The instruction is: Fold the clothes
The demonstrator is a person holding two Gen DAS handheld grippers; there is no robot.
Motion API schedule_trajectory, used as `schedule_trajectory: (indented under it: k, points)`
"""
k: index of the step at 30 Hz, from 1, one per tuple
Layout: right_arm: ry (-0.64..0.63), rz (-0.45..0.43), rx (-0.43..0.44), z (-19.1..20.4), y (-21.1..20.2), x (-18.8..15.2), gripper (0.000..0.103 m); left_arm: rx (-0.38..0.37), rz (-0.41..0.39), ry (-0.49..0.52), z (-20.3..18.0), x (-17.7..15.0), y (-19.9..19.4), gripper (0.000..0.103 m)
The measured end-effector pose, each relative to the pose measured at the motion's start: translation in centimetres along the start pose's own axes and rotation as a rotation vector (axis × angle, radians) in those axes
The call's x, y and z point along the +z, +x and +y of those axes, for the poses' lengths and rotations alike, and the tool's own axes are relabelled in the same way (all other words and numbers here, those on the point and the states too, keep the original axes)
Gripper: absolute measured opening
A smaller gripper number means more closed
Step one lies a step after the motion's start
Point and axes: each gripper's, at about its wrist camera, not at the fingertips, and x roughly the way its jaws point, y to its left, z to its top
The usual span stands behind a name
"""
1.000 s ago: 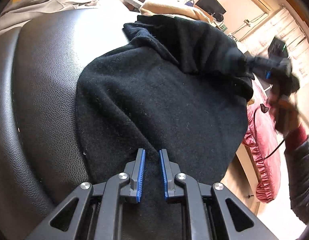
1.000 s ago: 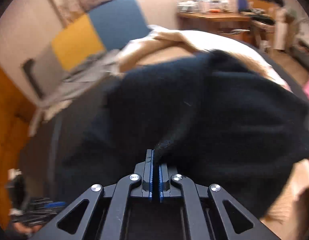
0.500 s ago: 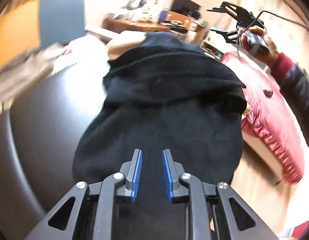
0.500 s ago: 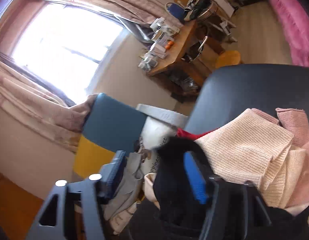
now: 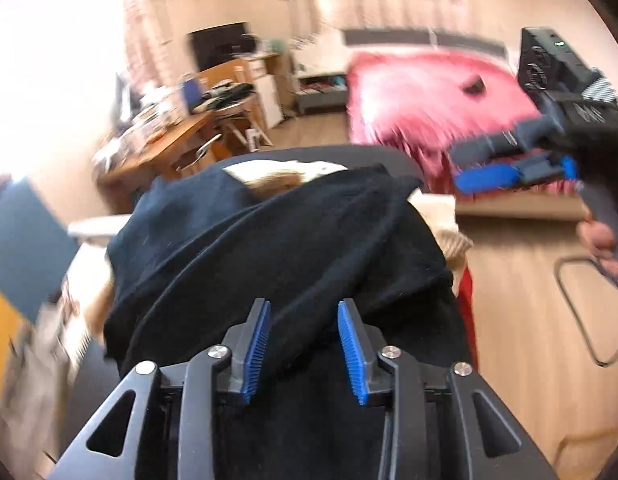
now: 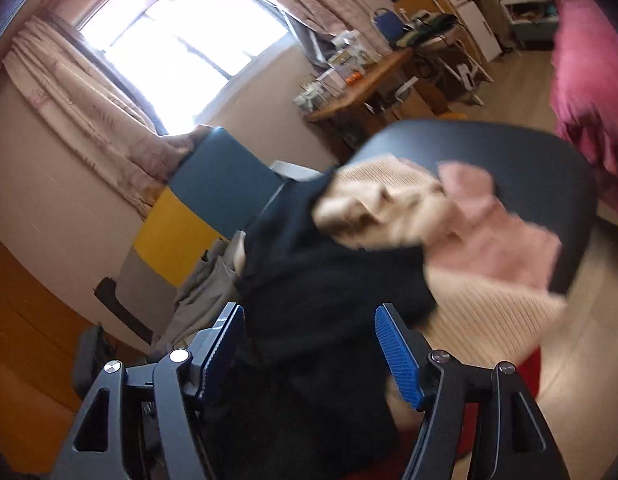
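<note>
A black garment (image 5: 289, 240) lies in thick folds on a black leather surface (image 6: 529, 152). My left gripper (image 5: 304, 306) hovers over its near edge. Its jaws are opening, and the cloth shows below them with neither pad pressing it. My right gripper (image 6: 309, 312) stands open and wide over the same black garment (image 6: 329, 280), with cloth low between its fingers but not pinched. In the left wrist view the right gripper (image 5: 469, 164) hangs in the air at the right, held by a hand (image 5: 597, 236).
Beige knitwear (image 6: 373, 200) and a pink knit piece (image 6: 505, 240) lie beyond the black garment. A blue and yellow cushion (image 6: 213, 184) stands to the left. A pink bedcover (image 5: 421, 92) and a cluttered wooden desk (image 5: 181, 140) lie further off, across the wood floor.
The right gripper has let go of the black cloth and opened wide. The left jaws have spread further. Both grippers have swung and rolled, and the garment now lies folded over.
</note>
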Motion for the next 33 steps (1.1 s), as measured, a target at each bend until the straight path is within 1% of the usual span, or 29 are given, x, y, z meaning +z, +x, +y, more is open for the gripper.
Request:
schedule_trajectory:
  k: [3,5,6,8,10,11,13,14,15,18,20,21,23,25,27,30,33]
  points:
    - [0.061,0.013,-0.019,-2.6,-0.8,-3.7,0.069,-0.019,0.043,0.103,-1.8,0.9,1.8,0.040]
    - [0.094,0.017,-0.023,-3.5,-1.5,-5.0,0.069,-0.022,0.072,0.157,-2.7,1.4,3.0,0.040]
    - [0.110,0.018,-0.018,-4.0,-1.7,-5.4,0.069,-0.013,0.084,0.150,-2.6,1.5,3.6,0.040]
    - [0.146,0.021,0.004,-4.8,-1.8,-6.2,0.069,-0.040,0.118,0.094,-1.9,2.0,4.4,0.040]
    - [0.159,0.030,0.011,-5.3,-1.8,-6.8,0.069,-0.007,0.113,0.062,-1.1,2.3,4.8,0.040]
    - [0.164,0.037,0.014,-5.5,-1.7,-7.1,0.069,0.011,0.125,0.063,-1.0,2.3,5.2,0.040]
    - [0.180,0.044,0.019,-6.0,-1.5,-7.7,0.070,0.037,0.133,0.052,-1.0,2.1,5.4,0.019]
    - [0.189,0.044,0.021,-6.2,-1.3,-8.0,0.069,0.042,0.129,0.032,-0.8,2.0,5.3,0.004]
    - [0.197,0.045,0.022,-6.4,-1.2,-8.2,0.070,0.030,0.113,-0.016,0.0,2.2,4.8,0.004]
    - [0.205,0.057,0.011,-6.7,-0.4,-8.9,0.070,-0.008,0.011,-0.237,3.9,1.9,2.3,0.003]
    - [0.172,0.065,-0.025,-6.3,0.0,-9.2,0.070,-0.030,-0.059,-0.461,8.5,0.7,-0.3,0.003]
    - [0.156,0.069,-0.037,-5.9,0.2,-9.4,0.070,-0.034,-0.101,-0.582,11.2,-0.7,-2.1,0.003]
    - [0.127,0.079,-0.041,-5.2,0.6,-9.6,0.070,-0.021,-0.170,-0.756,15.4,-3.4,-5.4,0.003]
    - [0.086,0.094,-0.050,-4.3,1.1,-9.8,0.070,0.015,-0.223,-0.920,19.4,-8.1,-8.9,0.003]
    - [0.072,0.116,-0.040,-3.5,1.9,-10.0,0.070,0.085,-0.242,-1.029,22.4,-13.0,-12.1,0.003]
    - [0.053,0.152,-0.018,-2.0,3.5,-10.6,0.070,0.177,-0.233,-1.181,25.9,-20.7,-16.1,0.003]
    - [0.029,0.202,0.001,-0.3,5.5,-11.5,0.070,0.246,-0.215,-1.312,27.8,-28.2,-19.2,0.003]
